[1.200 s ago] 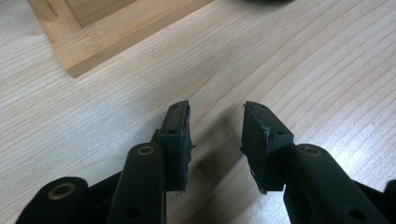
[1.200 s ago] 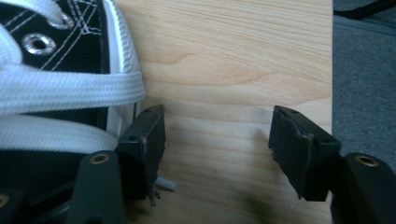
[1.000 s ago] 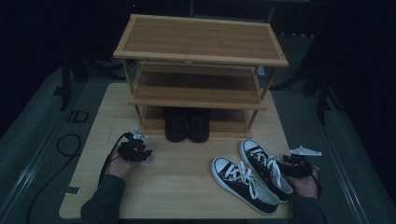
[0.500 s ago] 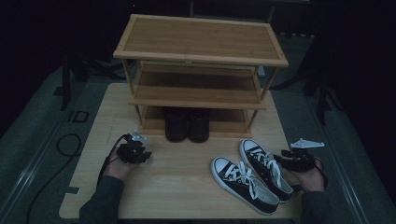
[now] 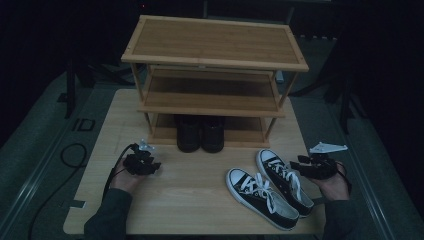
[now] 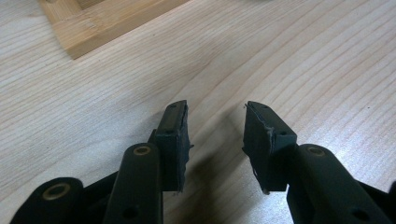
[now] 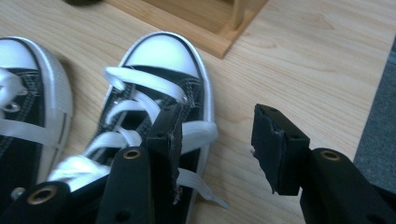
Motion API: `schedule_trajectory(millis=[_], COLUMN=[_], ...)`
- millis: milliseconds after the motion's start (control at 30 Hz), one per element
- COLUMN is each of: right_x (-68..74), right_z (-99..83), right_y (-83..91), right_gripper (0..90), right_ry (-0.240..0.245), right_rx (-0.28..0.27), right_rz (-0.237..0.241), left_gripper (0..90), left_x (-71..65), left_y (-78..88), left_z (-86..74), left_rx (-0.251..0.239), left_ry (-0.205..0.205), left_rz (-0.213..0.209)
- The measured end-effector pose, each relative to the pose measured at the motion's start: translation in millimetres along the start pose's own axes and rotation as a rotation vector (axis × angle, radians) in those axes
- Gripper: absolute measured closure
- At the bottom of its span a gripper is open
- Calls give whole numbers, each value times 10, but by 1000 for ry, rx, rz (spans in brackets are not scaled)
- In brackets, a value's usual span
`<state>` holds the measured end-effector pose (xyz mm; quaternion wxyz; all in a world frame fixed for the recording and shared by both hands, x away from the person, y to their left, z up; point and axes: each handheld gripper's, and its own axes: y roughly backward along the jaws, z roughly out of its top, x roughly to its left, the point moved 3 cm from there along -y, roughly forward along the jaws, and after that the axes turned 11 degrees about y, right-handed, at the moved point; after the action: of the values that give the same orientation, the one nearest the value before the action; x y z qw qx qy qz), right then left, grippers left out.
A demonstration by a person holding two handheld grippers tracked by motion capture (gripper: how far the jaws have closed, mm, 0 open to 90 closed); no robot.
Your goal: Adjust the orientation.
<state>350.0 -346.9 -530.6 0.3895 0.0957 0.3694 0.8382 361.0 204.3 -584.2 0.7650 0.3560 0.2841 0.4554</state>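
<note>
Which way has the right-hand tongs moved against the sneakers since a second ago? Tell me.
Yes: the right tongs have drifted outward from the right sneaker, toward the table's right edge, closing somewhat, with nothing between them.

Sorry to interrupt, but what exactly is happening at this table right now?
A person holds a gripper in each hand at a wooden table with a shoe rack. The right gripper hovers beside the right sneaker of a black-and-white pair, its jaws just closing with nothing between them. The left gripper waits open over bare wood. Dark shoes already sit on the bottom shelf.
</note>
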Motion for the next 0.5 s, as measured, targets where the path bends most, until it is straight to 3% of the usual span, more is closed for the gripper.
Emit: schedule_trajectory(millis=[500], right_x=[213], right_z=[262], right_y=[58], right_gripper=[531], right_ry=[99], right_rx=[-9], right_rz=[58], left_gripper=[583], left_x=[2], left_y=[6], left_z=[-13], left_rx=[-1], left_ry=[-11], left_rz=[5])
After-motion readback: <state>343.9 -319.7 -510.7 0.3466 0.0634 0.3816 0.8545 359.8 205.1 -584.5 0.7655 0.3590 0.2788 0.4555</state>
